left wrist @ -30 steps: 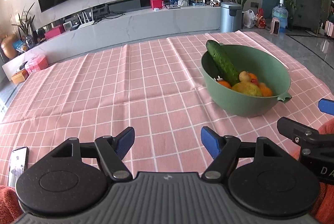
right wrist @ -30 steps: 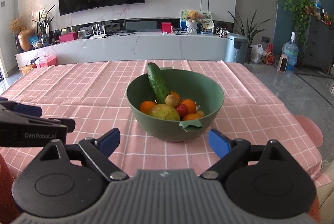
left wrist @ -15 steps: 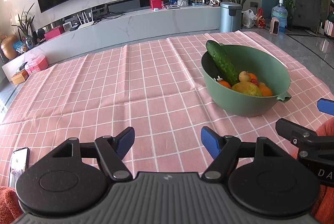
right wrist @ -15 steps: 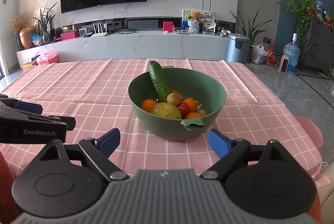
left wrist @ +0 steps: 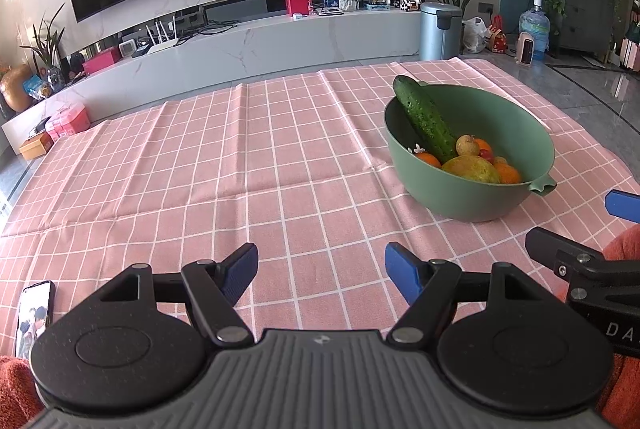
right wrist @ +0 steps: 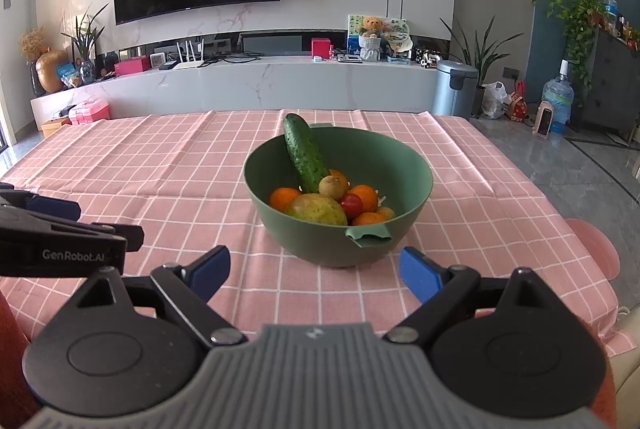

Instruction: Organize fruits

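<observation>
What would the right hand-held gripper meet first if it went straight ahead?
Probably the near wall of the green bowl, close to its lip, which lies ahead of the open right hand-held gripper; depth is uncertain.

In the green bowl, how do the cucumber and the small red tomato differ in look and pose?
The cucumber is long and dark green; the tomato is small, round and red. The cucumber leans on the bowl wall with its tip above the rim; the tomato sits low, wedged among the oranges. Both lie inside the bowl, and no hand-held gripper touches either.
</observation>
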Motion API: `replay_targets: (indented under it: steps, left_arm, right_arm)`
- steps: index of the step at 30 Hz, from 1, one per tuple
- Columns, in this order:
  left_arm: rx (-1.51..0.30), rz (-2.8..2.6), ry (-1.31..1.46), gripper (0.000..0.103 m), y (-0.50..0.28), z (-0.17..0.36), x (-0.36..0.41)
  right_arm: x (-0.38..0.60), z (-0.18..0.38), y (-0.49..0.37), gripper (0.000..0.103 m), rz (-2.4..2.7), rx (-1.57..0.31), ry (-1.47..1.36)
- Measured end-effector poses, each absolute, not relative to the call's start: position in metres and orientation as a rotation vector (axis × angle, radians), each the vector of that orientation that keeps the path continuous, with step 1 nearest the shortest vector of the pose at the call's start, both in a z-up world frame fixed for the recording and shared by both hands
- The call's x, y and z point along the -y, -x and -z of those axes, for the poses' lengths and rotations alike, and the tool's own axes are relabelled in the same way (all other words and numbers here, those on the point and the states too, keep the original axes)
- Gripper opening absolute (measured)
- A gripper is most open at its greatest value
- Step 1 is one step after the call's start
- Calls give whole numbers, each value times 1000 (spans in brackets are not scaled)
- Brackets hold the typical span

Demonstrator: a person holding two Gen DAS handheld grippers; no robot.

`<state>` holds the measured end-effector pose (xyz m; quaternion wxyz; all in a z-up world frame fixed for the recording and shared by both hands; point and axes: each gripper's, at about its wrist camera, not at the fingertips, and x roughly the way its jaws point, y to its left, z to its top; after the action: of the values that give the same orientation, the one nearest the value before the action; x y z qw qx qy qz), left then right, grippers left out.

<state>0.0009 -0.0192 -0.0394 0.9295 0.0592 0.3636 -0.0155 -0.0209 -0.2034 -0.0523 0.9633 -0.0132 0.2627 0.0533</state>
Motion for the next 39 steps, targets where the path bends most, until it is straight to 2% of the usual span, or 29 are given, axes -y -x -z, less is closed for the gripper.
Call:
replay_targets:
  steps: [39]
  left_arm:
    - [-746,25,-107,85,-1,39,18]
  right_arm:
    - [204,53,20,88,-108,-539,22]
